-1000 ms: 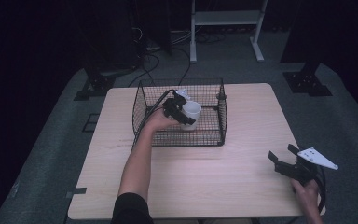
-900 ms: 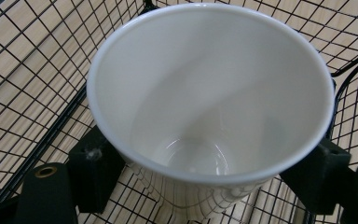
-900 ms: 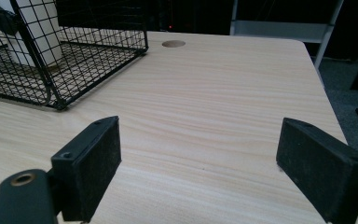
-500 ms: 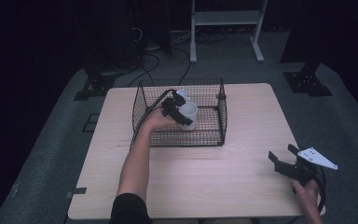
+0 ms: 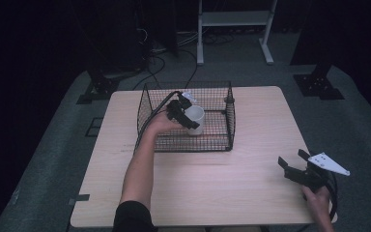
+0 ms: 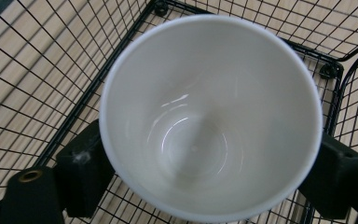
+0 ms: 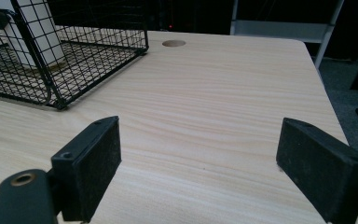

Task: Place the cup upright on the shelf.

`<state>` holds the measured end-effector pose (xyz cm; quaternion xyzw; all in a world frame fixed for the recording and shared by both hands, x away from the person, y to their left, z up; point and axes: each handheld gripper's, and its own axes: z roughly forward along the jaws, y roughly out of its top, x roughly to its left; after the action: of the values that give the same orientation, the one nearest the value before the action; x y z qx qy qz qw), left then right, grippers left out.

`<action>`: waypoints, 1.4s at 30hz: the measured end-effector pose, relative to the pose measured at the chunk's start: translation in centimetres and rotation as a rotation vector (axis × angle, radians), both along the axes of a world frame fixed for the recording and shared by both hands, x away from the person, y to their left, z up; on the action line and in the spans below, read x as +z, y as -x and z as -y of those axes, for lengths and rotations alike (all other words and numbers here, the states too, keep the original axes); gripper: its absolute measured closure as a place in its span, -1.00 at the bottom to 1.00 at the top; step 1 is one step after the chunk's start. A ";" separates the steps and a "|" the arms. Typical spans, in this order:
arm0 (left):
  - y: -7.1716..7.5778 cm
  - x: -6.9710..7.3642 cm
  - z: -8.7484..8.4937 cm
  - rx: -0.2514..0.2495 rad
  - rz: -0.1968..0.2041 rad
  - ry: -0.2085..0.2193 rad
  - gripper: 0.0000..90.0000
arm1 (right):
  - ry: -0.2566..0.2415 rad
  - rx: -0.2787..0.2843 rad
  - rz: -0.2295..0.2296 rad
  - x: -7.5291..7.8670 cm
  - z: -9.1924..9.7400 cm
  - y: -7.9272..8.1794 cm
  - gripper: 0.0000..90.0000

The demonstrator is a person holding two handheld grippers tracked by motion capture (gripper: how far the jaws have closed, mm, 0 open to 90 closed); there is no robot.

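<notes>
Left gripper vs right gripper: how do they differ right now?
The left gripper reaches into the wire basket with the white cup between its jaws, which have just been opening. The right gripper sits over bare table at the near right corner, jaws wide apart around nothing. Both are black and two-jawed, each held in a hand.

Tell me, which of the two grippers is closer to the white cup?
Left. The left gripper straddles the white cup inside the wire basket; the right gripper sits at the table's near right corner.
</notes>
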<state>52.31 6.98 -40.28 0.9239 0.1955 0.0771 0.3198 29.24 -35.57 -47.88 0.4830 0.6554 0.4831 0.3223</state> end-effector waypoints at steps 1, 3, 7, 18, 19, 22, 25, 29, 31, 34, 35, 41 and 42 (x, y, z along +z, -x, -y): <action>0.0 0.1 0.0 0.002 0.001 0.000 -0.68 | 0.000 0.000 0.000 0.0 0.0 0.0 -0.71; 0.1 0.2 -0.1 0.009 0.000 0.003 -0.73 | 0.000 0.000 0.000 0.0 0.0 0.0 -0.71; 0.2 0.6 -0.2 0.013 0.009 0.012 -0.76 | 0.002 -0.001 -0.001 0.0 0.0 0.0 -0.71; 0.7 2.0 -0.1 0.011 0.048 0.020 -0.78 | 0.003 0.000 -0.001 0.0 0.0 0.0 -0.71; 0.8 2.1 -0.1 0.012 0.058 0.020 -0.78 | 0.004 0.000 -0.001 0.0 0.0 0.0 -0.71; 0.9 2.6 -0.1 0.013 0.069 0.031 -0.78 | 0.003 -0.001 -0.001 0.0 0.0 0.0 -0.71; 1.1 2.9 -0.2 0.014 0.080 0.034 -0.78 | 0.003 -0.001 -0.001 0.0 -0.1 0.0 -0.71; 1.4 3.4 -0.3 0.017 0.093 0.036 -0.78 | 0.003 -0.001 -0.001 0.0 -0.1 0.0 -0.71; 1.6 3.6 -0.3 0.015 0.101 0.037 -0.78 | 0.004 -0.001 0.000 0.0 -0.1 0.0 -0.71; 2.0 4.1 -0.3 0.014 0.116 0.043 -0.78 | 0.003 -0.002 -0.001 0.0 -0.1 0.0 -0.71; 2.1 4.3 -0.3 0.013 0.118 0.042 -0.78 | 0.003 -0.003 -0.001 0.0 -0.1 0.0 -0.71; 3.0 5.0 -0.4 0.016 0.144 0.051 -0.78 | 0.003 -0.003 -0.001 0.0 -0.1 0.0 -0.71; 3.2 5.0 -0.5 0.015 0.143 0.057 -0.78 | 0.003 -0.002 -0.001 0.0 -0.1 0.0 -0.71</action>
<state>49.09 7.47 -35.25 0.9050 0.1813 0.1398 0.3586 29.23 -35.51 -47.88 0.4836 0.6557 0.4814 0.3232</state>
